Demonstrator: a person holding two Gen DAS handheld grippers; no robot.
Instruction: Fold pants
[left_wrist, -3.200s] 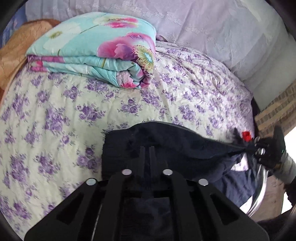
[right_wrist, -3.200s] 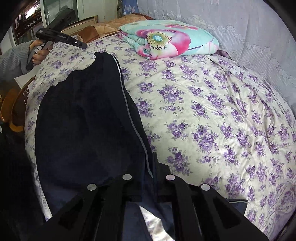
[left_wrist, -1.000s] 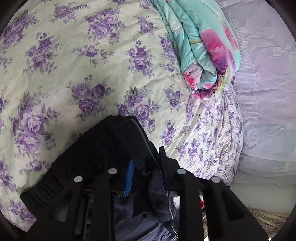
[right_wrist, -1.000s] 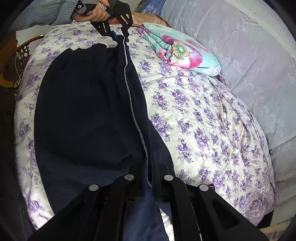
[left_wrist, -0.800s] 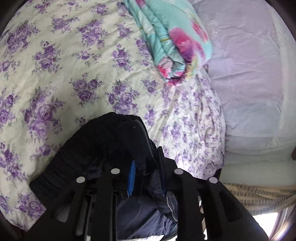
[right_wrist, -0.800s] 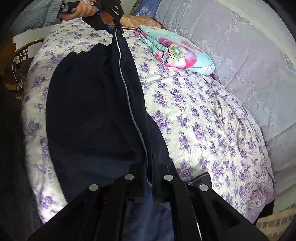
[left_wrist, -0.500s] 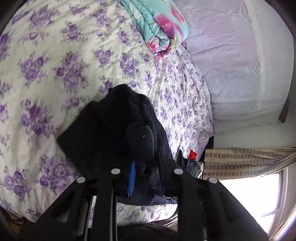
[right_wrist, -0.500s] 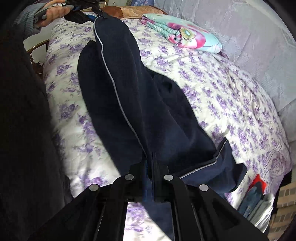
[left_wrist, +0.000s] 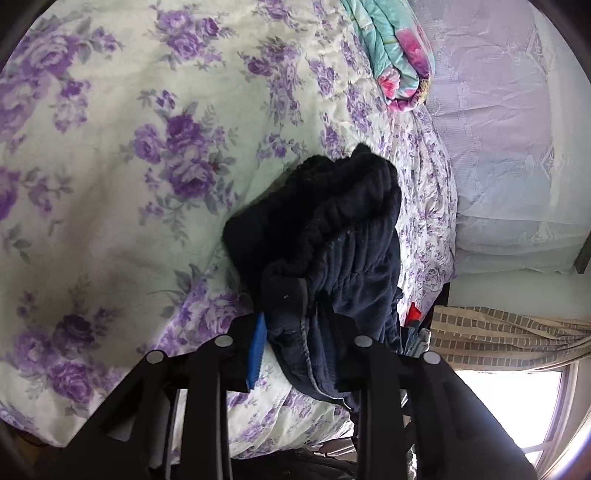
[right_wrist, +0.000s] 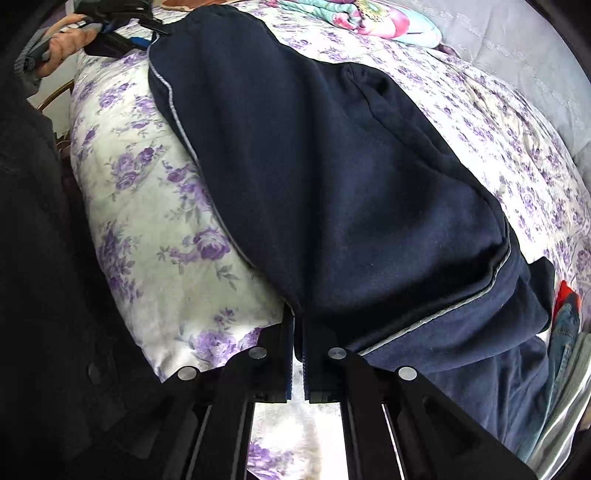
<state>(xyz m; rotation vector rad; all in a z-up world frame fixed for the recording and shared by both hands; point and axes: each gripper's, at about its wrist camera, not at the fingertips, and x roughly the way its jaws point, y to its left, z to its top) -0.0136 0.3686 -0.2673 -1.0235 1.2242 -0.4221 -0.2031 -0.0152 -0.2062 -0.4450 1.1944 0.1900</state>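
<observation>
Dark navy pants (right_wrist: 332, 177) with a thin grey side stripe lie lengthwise on the floral bed, one half folded over the other. My right gripper (right_wrist: 298, 325) is shut on the pants' near edge at the bed's side. My left gripper (left_wrist: 291, 317) is shut on the bunched elastic waistband (left_wrist: 332, 221), held just above the bedspread. The left gripper also shows in the right wrist view (right_wrist: 122, 40) at the far end of the pants, held by a hand.
A folded teal and pink floral quilt (left_wrist: 399, 55) lies near the lilac headboard (left_wrist: 498, 129). A red item and jeans (right_wrist: 565, 317) sit in a basket off the bed's right edge. A curtain and window (left_wrist: 517, 350) are beyond.
Both grippers carried the pants' far edge over toward the near side, folding the pants in half lengthwise. The waistband now hangs bunched in the left gripper, closer to the bed's edge.
</observation>
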